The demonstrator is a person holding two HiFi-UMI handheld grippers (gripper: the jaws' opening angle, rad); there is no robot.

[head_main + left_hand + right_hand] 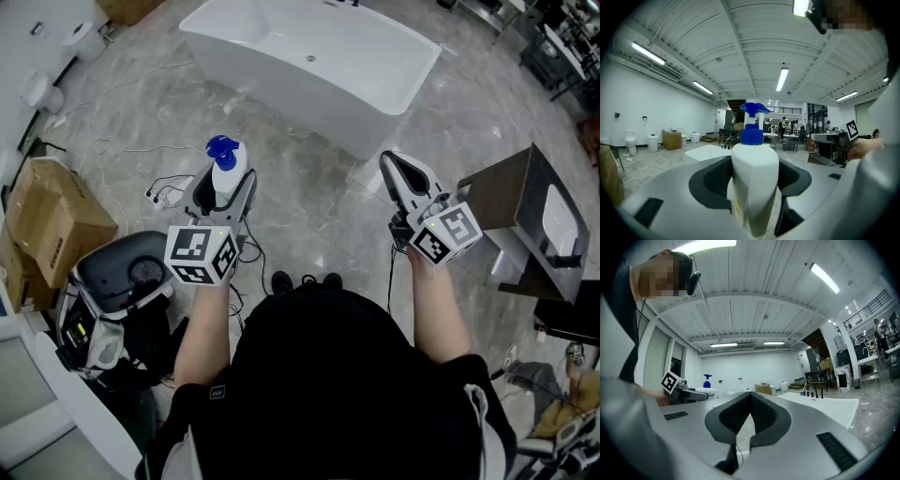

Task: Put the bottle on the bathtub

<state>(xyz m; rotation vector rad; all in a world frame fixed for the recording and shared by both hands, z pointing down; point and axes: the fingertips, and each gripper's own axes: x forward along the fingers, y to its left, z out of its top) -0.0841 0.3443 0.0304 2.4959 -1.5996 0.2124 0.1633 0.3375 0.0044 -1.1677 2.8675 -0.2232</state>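
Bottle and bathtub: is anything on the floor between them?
No. The head view shows only bare grey floor between the bottle in the left gripper and the white bathtub.

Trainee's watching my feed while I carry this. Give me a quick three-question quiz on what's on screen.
1. Fill in: the left gripper is shut on the ___.
2. True or false: the bottle stands on the bathtub.
3. Pick one. The right gripper is: A) shut and empty; B) wide open; C) shut on a cable.

Key
1. bottle
2. False. The left gripper holds it above the floor, short of the bathtub.
3. A
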